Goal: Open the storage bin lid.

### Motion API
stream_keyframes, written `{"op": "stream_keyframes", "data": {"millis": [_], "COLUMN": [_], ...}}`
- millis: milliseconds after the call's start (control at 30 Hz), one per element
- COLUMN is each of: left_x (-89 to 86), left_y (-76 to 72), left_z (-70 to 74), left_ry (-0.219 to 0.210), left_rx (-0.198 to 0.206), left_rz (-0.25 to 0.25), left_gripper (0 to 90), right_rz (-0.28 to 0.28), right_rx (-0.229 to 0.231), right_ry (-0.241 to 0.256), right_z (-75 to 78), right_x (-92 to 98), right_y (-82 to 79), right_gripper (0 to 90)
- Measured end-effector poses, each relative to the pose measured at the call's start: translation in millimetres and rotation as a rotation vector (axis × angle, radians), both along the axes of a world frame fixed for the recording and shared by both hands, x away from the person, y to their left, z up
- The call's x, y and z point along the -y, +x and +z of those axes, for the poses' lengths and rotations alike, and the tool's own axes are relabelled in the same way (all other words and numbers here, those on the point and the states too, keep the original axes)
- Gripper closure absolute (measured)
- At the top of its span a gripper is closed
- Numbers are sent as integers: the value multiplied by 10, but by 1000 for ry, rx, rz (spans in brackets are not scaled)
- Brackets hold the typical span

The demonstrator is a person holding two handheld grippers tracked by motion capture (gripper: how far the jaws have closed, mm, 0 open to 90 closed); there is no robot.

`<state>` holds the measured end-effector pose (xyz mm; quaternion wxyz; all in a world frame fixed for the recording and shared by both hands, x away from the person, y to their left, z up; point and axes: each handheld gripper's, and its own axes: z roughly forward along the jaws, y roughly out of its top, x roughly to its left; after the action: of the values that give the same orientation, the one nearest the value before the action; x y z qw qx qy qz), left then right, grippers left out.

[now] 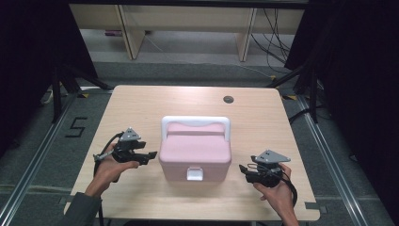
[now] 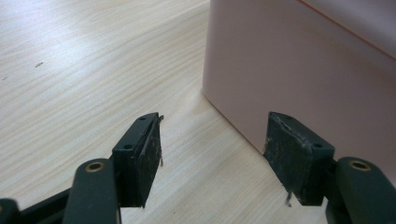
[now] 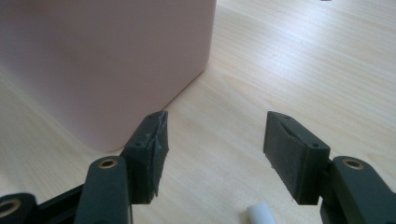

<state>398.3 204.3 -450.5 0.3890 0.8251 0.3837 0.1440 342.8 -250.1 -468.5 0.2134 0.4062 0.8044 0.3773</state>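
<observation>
A pink box (image 1: 195, 150) sits near the middle of the wooden table (image 1: 141, 108), its lid down, its white handle (image 1: 195, 121) folded toward the far side and its white latch (image 1: 195, 174) on the near face looking fastened. Nothing about the box appears started yet: it rests flat and closed, with no tool touching it.

The left gripper (image 1: 149, 155) hovers just beside the box's left wall, and the right gripper (image 1: 243, 170) waits near the front right corner. In the 2 gripper views, both pairs of jaws stand apart with bare table between them (a pink wall looms close in each), so neither holds anything.

By my reading the work is at its very opening: the approach is made, while gripping the box, or releasing the latch and raising the lid, all remains to do.
</observation>
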Motion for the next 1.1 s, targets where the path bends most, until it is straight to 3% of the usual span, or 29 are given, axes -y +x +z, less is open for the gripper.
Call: {"op": "stream_keyframes", "data": {"millis": [67, 133, 267, 433, 567, 600, 733, 867, 900, 1100], "left_x": [-24, -47, -81, -114, -127, -126, -76, 14, 34, 129], "left_y": [-1, -2, 10, 21, 13, 15, 31, 29, 37, 104], "left_z": [52, 100, 181, 322, 481, 524, 705, 901, 948, 1129], "left_ry": [22, 21, 14, 57, 108, 112, 99, 114, 124, 179], "left_rx": [2, 6, 9, 16, 33, 33, 16, 19, 18, 8], "left_rz": [-9, -20, -23, -57, -85, -96, -116, -167, -178, -221], "left_gripper": [345, 336, 328, 320, 316, 315, 281, 265, 259, 220], "right_rz": [4, 7, 8, 21, 25, 10, 20, 27, 12, 44], "right_rx": [-2, -28, -20, 1, -46, -22, -23, -26, -41, -20], "right_ry": [0, 14, 8, -7, 23, 9, 5, 3, 17, -6], "right_z": [-13, -24, -14, -28, -39, -42, -62, -60, -63, -69], "right_x": [11, 11, 19, 42, 39, 33, 17, 11, -5, 16], "right_y": [-20, -45, -77, -94, -94, -97, -97, -98, -115, -90], "right_gripper": [410, 410, 409, 410, 410, 410, 410, 410, 410, 412]}}
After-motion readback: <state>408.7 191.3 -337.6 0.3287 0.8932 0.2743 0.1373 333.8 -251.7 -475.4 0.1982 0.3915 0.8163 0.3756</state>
